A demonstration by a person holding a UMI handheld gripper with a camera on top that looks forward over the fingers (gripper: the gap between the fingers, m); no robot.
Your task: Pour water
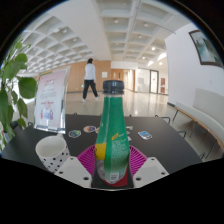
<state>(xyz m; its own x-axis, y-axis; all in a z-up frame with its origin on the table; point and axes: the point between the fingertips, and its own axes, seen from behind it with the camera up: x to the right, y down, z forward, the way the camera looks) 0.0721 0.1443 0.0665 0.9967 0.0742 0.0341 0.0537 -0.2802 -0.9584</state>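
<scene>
A green plastic bottle (113,135) with a green cap and a colourful label stands upright between my fingers. My gripper (112,170) is shut on the bottle, with the magenta pads (88,161) pressing its lower body on both sides. A white paper cup (52,150) stands on the dark table (165,143) just left of the bottle, close to my left finger. The bottle's base is hidden between the fingers.
A leafy plant (12,95) and a standing sign (50,100) are at the table's left. Small coasters (145,134) lie on the table beyond the bottle. A person (90,78) walks in the hall behind. A white bench (205,112) is at the right.
</scene>
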